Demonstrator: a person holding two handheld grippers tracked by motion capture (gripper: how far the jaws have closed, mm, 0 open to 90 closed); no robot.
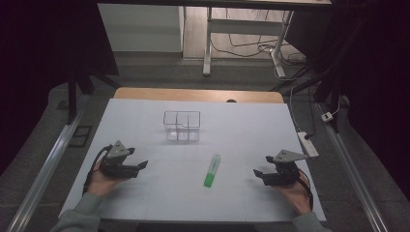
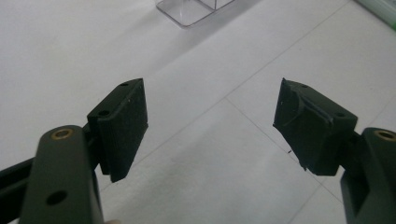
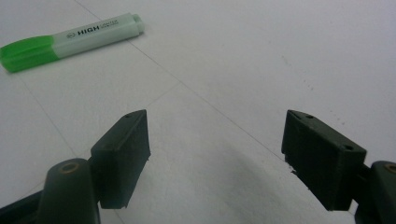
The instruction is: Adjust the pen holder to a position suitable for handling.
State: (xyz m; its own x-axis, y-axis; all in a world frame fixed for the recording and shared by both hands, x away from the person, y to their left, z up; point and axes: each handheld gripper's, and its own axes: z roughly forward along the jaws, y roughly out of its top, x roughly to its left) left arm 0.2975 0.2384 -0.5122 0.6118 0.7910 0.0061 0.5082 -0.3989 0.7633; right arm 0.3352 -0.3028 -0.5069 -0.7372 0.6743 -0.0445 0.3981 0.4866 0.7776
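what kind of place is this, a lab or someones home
Most likely a lab or recording setup, not a home. A white-covered table holds just a green highlighter and a clear compartment box, between dark curtains, with loose floor cables and a power strip.

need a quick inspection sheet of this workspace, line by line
surface: white sheet with faint grid lines over a wooden table; flat, no spills seen.
job's things: green highlighter lies capped between the grippers, touched by neither; clear divided container stands upright farther back, looks empty.
clutter: nothing seen.
grippers: left gripper and right gripper rest low on the sheet, jaws open, holding nothing.
cables: a black cable loops by the left hand; a power strip and its lead lie at the right edge; loose wires on the floor behind.
surroundings: dim room, metal rail on the left side, a white desk frame beyond the table.
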